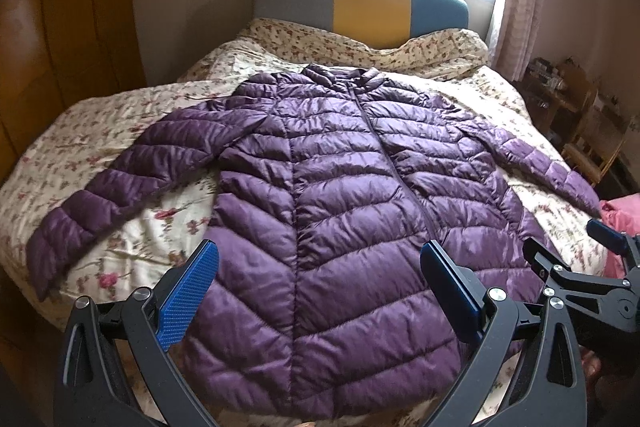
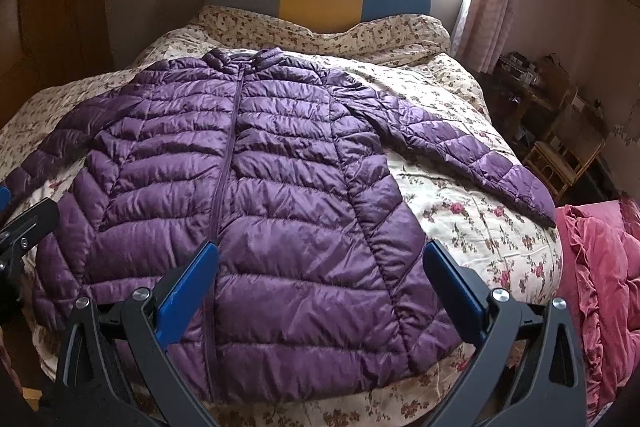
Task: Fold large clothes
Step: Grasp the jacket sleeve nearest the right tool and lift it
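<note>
Purple jacket lies flat, unfolded, zipped, on floral bedspread.

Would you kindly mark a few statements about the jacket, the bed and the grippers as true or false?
1. The purple quilted puffer jacket lies spread flat, front up, on the floral bedspread. True.
2. Its zipper is open. False: zipped shut.
3. Both sleeves are folded across the chest. False: both stretch outward.
4. The left hand-held gripper and right hand-held gripper are open, holding nothing. True.
5. A pink ruffled fabric lies at the bed's right. True.
</note>
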